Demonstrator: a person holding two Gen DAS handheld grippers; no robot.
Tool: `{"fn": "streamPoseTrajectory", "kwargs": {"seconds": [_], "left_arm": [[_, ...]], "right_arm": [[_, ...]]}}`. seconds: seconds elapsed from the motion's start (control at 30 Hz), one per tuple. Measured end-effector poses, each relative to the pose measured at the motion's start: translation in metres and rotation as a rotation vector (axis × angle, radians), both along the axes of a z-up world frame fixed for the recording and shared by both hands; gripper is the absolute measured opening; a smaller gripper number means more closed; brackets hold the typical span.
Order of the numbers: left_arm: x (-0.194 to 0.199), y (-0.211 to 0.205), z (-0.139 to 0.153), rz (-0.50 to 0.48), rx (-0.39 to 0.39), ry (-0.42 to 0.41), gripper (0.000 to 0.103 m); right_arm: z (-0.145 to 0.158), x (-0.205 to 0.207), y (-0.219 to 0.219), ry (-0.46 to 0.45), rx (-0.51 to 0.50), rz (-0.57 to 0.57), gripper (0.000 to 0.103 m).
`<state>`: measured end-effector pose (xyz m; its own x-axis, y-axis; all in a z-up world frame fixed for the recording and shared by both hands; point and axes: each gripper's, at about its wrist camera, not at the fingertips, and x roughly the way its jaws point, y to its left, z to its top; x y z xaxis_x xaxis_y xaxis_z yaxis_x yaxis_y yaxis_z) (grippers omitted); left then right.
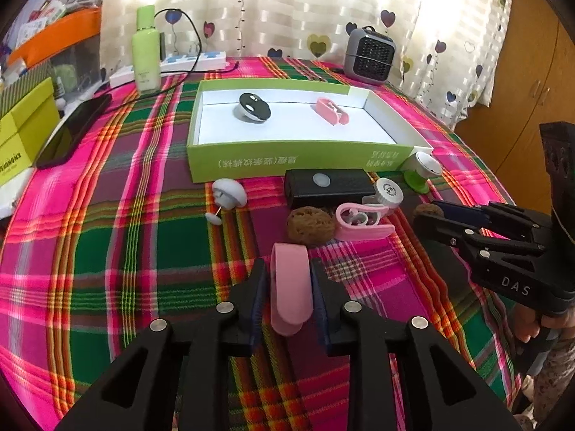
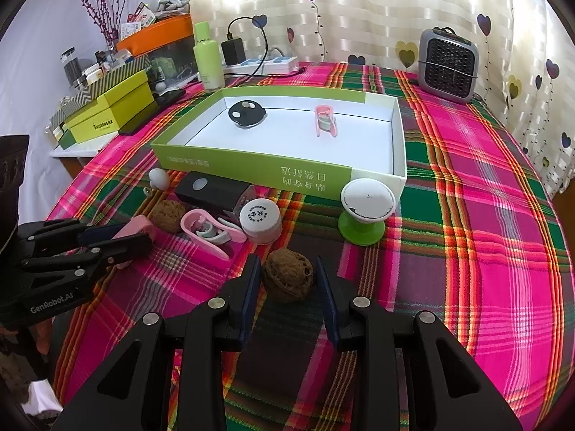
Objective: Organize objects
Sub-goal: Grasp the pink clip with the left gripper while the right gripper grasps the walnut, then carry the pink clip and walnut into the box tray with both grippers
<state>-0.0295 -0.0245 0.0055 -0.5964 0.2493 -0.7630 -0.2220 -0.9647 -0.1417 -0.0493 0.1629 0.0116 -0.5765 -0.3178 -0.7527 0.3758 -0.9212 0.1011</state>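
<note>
- Pink clip [image 1: 289, 287] lies lengthwise on the cloth between the left gripper's [image 1: 289, 269] dark pads; they flank it closely, but I cannot tell whether they press on it.
- Right gripper [image 2: 287, 265] has its pads set against the two sides of a brown walnut [image 2: 287, 280] that rests on the cloth.
- Only the left view shows the clip in full. In the right view it is a pink end at the left tool's tip, at 9 o'clock.
- Only the right view shows the gripped walnut whole. In the left view it is a brown edge at 3 o'clock.
- A second walnut [image 1: 309, 228], an open pink clip [image 1: 359, 221], a white cap [image 1: 388, 192] and a black case [image 1: 327, 183] cluster just beyond the left fingers, toward 12 o'clock.
- A white knob on a green foot [image 2: 364, 208] stands touching the green box [image 1: 298, 165] at its near corner.
- Inside the box, a black disc [image 1: 255, 107] sits at 11 o'clock and another pink clip [image 1: 332, 111] at 1 o'clock, well apart.
- The checked pink-and-green tablecloth [image 1: 125, 251] covers a rounded table, with a heart-print curtain [image 1: 323, 0] behind it.
- A green bottle [image 1: 145, 54] and a power strip [image 1: 194, 61] stand at 11 o'clock, and a grey heater [image 2: 449, 68] at 1 o'clock.
- Yellow-green boxes [image 2: 115, 115], an orange tray [image 2: 161, 32] and twigs [image 2: 100, 0] show fully only in the right view, at 10 o'clock.
- Both tools slope down toward the cloth, and a hand [image 1: 539, 327] grips the right one's handle.
</note>
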Motion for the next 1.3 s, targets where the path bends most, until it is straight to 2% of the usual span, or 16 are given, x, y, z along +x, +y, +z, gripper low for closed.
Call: {"fn": "streamPoseTrajectory", "kwargs": {"seconds": [0.27,0.37,0.8,1.3], "left_arm": [[-0.004,0.006,0.000,0.012,-0.037,0.015,0.022],[-0.004,0.005,0.000,0.025,-0.052,0.016,0.016],[-0.001,0.008,0.014,0.021,-0.020,0.031,0.016],[-0.018,0.019,0.043,-0.016,0.012,0.069,0.016]], "right_arm": [[0.000,-0.001,0.000,-0.002,-0.004,0.001,0.033],[0.000,-0.002,0.000,-0.002,-0.003,0.001,0.033],[0.003,-0.001,0.001,0.005,-0.014,0.001,0.032],[0.031,-0.010,0.000,0.051,-0.030,0.007,0.032]]}}
